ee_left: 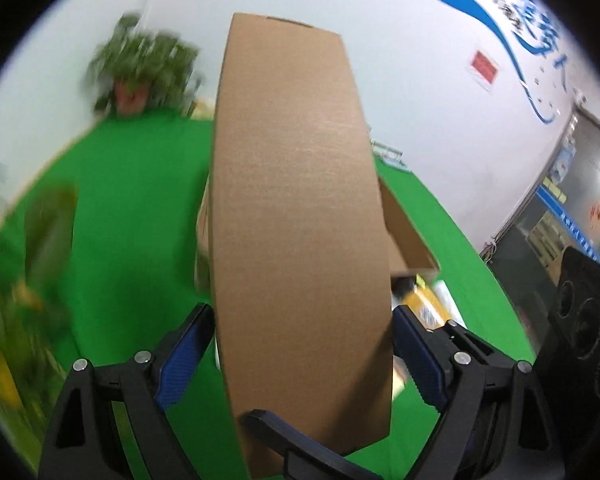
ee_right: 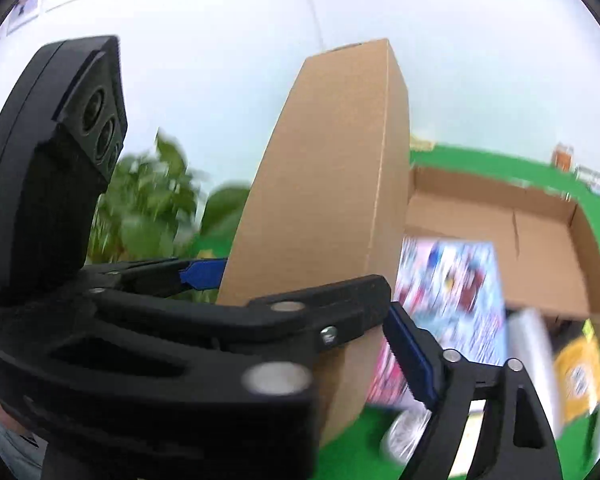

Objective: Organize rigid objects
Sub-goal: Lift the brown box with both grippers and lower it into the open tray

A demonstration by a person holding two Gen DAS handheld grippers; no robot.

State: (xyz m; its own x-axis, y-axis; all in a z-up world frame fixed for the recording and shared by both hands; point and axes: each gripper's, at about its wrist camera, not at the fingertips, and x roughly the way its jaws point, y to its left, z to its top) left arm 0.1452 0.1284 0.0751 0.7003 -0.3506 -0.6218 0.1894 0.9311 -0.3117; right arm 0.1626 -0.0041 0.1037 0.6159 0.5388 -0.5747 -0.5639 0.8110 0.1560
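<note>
Left hand-held gripper (ee_left: pixel 302 344) clamped on upright cardboard box (ee_left: pixel 296 184), right hand-held gripper (ee_right: pixel 300 308) clamping it too

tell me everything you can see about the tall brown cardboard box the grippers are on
The cardboard box is a plain brown, closed, long slim carton of matte corrugated board, unprinted, with sharp folded edges and a slot at its top end. It is raised on end, leaning slightly, above the green table. The left gripper has blue pads against both narrow sides near its lower end; the right gripper also closes around that end. Behind it lies an open cardboard tray.
</note>
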